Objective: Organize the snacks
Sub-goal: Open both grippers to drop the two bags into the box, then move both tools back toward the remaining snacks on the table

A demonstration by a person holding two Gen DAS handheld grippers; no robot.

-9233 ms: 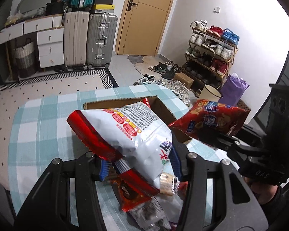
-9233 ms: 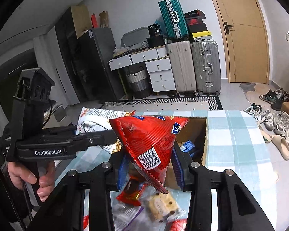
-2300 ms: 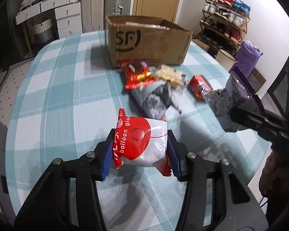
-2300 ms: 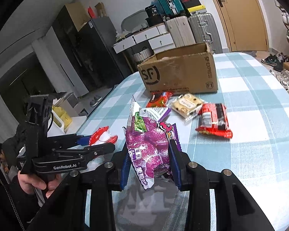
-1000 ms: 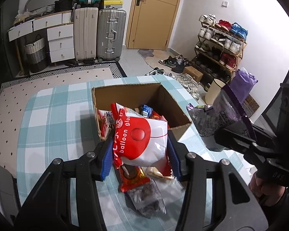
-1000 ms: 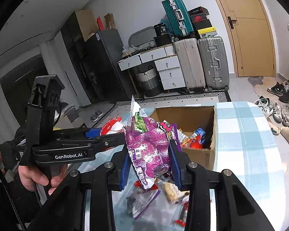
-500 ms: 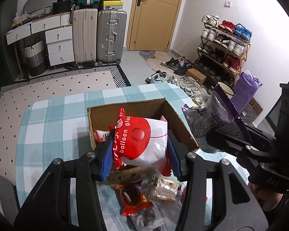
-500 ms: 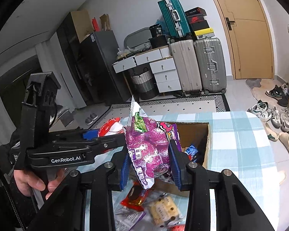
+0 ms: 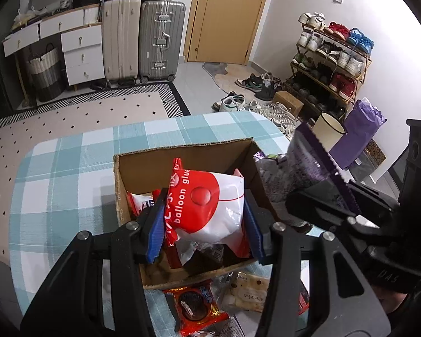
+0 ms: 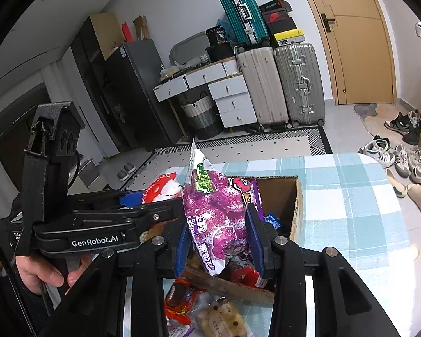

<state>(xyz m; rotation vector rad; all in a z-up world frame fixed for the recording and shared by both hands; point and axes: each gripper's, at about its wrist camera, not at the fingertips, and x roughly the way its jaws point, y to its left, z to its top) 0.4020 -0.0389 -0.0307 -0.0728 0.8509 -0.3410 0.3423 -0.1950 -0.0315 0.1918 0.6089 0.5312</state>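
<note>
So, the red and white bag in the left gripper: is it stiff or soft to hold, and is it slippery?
The red and white bag looks puffy between the left gripper pads, so probably soft, air-filled and light. Its film is glossy with glare, so likely slippery. If dropped over the cardboard box, it should fall gently.

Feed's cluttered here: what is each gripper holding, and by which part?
Left gripper: the red-and-white packet, clamped across its sides. Right gripper: the purple bag, pinched across its middle.
</note>
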